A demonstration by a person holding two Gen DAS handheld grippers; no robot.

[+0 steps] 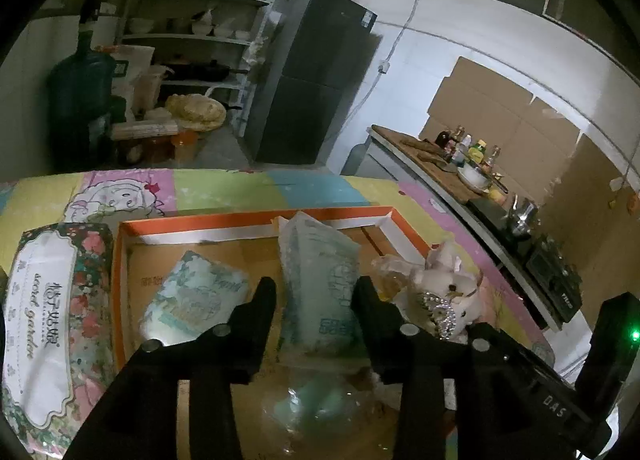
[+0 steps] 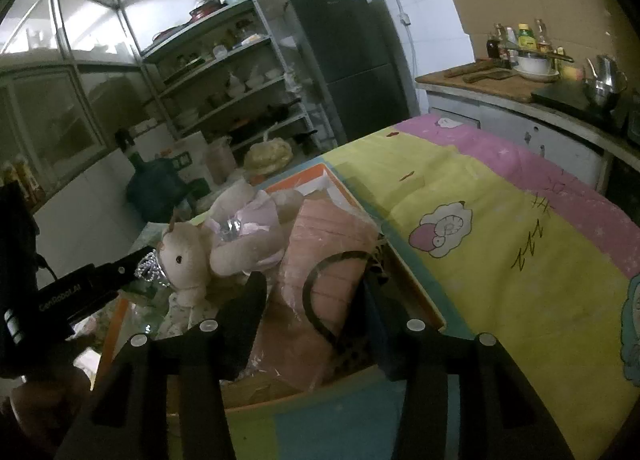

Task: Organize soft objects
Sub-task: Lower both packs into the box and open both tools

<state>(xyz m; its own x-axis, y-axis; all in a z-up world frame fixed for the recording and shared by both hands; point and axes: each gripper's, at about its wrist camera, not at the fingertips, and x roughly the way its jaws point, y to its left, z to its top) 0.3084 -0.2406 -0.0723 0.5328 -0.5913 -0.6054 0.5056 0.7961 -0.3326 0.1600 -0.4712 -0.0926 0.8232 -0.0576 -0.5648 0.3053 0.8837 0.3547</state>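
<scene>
An orange-rimmed cardboard box [image 1: 256, 218] sits on the patterned cloth. In it lie a small tissue pack [image 1: 192, 296] and an upright pale green tissue pack [image 1: 320, 280]. My left gripper [image 1: 314, 296] is open, its fingers on either side of the green pack. A white plush toy [image 1: 444, 296] rests at the box's right side; it also shows in the right wrist view [image 2: 224, 244]. My right gripper [image 2: 312, 296] is open around a pink plastic-wrapped pack [image 2: 332, 260] with a dark hairband [image 2: 316, 280] on it, inside the box [image 2: 412, 272].
A large floral tissue pack [image 1: 52, 320] lies left of the box. A crumpled clear bag [image 1: 320, 408] sits at the box's near end. Behind stand shelves [image 1: 200, 36], a fridge [image 1: 316, 72], a water jug [image 1: 80, 92] and a counter with bottles [image 2: 520, 60].
</scene>
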